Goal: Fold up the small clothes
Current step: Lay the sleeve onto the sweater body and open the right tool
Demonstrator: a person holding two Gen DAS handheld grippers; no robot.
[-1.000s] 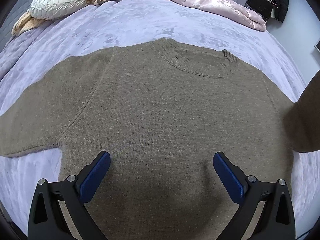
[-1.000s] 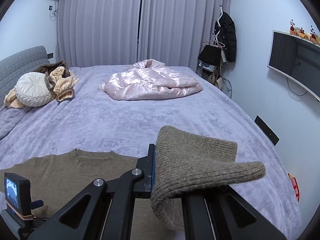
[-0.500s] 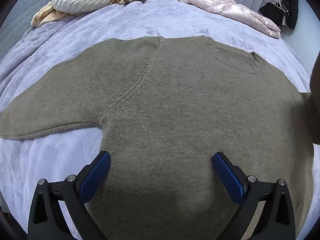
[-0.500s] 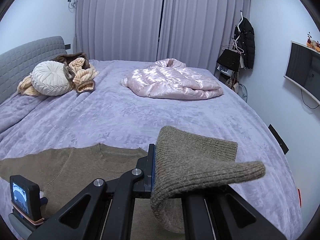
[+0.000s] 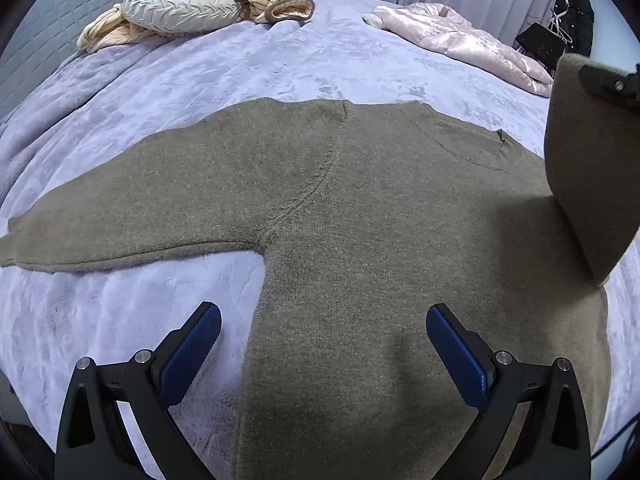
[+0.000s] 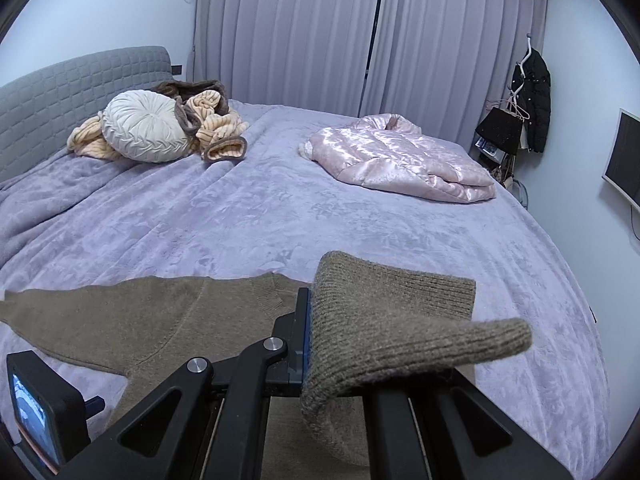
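Note:
A brown knitted sweater (image 5: 360, 208) lies flat on the lilac bed cover, neckline toward the far side, its left sleeve (image 5: 132, 216) stretched out to the left. My left gripper (image 5: 323, 338) hovers open over the sweater's lower body and side edge, blue pads (image 5: 192, 352) wide apart with nothing between them. My right gripper (image 6: 310, 340) is shut on the ribbed cuff of the right sleeve (image 6: 384, 320), which drapes over its fingers and hides the right-hand one. In the left wrist view that lifted sleeve (image 5: 588, 168) rises at the right over the sweater's body.
A cream round cushion (image 6: 144, 126) and a peach striped garment (image 6: 216, 120) lie near the grey headboard (image 6: 80, 84). A folded pink satin quilt (image 6: 400, 160) sits at the far right of the bed. Black coat and bag (image 6: 528, 92) hang by the wall.
My left gripper has shifted left, so the sweater's left sleeve and armpit now sit ahead. My right gripper has carried the raised sleeve leftward, over the sweater's body.

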